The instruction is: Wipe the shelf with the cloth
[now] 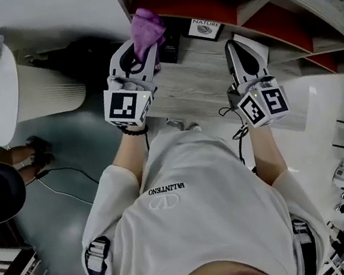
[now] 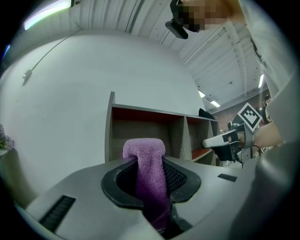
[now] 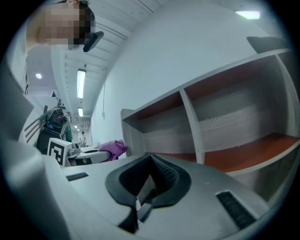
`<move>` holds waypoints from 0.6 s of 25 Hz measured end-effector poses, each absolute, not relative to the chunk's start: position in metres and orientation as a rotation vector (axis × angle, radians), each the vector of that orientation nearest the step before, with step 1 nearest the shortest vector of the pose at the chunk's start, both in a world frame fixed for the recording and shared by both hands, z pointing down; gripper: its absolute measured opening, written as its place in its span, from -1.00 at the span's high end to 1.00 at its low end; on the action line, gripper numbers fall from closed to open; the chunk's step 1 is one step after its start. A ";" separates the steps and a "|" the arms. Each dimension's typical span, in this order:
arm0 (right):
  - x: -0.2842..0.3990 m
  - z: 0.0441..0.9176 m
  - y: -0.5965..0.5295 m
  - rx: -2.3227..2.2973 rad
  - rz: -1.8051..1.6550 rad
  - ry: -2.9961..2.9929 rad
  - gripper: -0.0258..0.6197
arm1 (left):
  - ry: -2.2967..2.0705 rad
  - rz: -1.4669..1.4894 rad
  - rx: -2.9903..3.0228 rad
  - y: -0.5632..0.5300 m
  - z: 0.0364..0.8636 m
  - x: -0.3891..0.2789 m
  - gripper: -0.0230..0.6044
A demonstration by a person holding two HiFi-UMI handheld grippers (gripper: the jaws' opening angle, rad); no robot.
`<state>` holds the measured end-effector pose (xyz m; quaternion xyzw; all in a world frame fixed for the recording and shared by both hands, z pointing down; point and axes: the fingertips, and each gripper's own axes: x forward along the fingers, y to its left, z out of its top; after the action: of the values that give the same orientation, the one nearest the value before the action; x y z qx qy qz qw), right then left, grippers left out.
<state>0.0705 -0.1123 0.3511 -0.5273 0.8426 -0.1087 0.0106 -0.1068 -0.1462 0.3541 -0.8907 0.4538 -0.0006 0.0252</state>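
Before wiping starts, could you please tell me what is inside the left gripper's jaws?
A purple cloth, pinched by the left gripper, bunching above its tips. Its lower end is hidden.

Just two readable bits: "VALENTINO" on the person's shirt (image 1: 167, 188) — and "NATURE" on a framed card (image 1: 204, 27) near the shelf's (image 1: 213, 71) back edge.

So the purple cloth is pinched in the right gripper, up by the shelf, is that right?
Not quite. The purple cloth is pinched in the left gripper, not the right, up by the shelf. The left gripper view shows its fingers shut on the cloth. The right gripper has nothing in it.
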 end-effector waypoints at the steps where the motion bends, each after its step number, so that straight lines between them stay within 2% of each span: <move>1: 0.067 0.352 -0.118 -1.657 -0.342 2.626 0.92 | 1.403 -0.010 -2.759 -0.153 0.357 -0.108 0.64; 15: 0.040 0.363 -0.171 -1.744 -0.330 2.580 0.92 | 1.406 -0.049 -2.786 -0.220 0.384 -0.115 0.64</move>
<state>0.0405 -0.1706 0.3634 -0.5568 0.8239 -0.1055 0.0053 -0.1146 -0.2200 0.3838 -0.8927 0.4503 -0.0158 0.0102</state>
